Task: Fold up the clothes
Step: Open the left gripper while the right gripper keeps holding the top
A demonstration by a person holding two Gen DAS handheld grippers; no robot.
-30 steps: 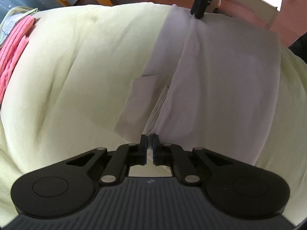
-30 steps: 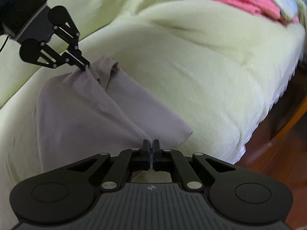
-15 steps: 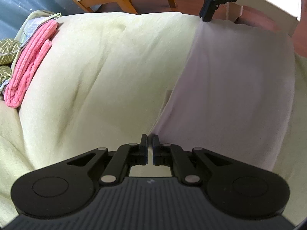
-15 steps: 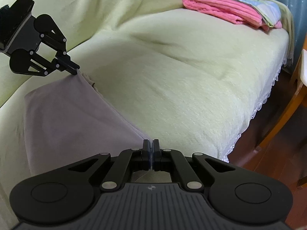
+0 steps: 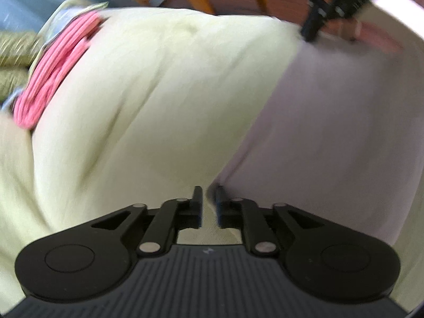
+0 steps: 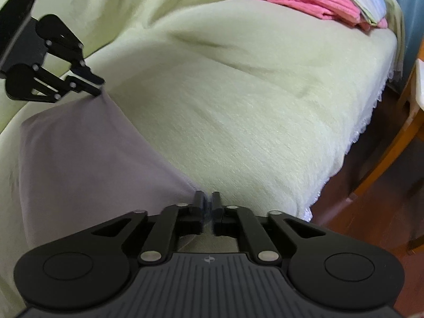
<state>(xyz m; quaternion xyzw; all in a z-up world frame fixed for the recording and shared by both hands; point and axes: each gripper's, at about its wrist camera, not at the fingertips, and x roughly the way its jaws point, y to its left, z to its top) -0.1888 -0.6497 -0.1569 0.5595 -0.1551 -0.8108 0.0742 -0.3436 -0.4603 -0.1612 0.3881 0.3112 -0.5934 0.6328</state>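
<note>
A: Where's the mauve garment (image 6: 87,164)?

B: Flat on the sofa cover (image 6: 251,111), toward its front edge. Left gripper (image 5: 209,198) parted, seemingly off its corner; right gripper (image 6: 208,202) nearly together, pinching another.

A: Handling?

B: Light, limp. Take corners.

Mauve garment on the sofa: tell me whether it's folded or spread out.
Folded. The mauve garment lies as one smooth panel with a straight edge running between the left gripper and right gripper; no sleeves show.
</note>
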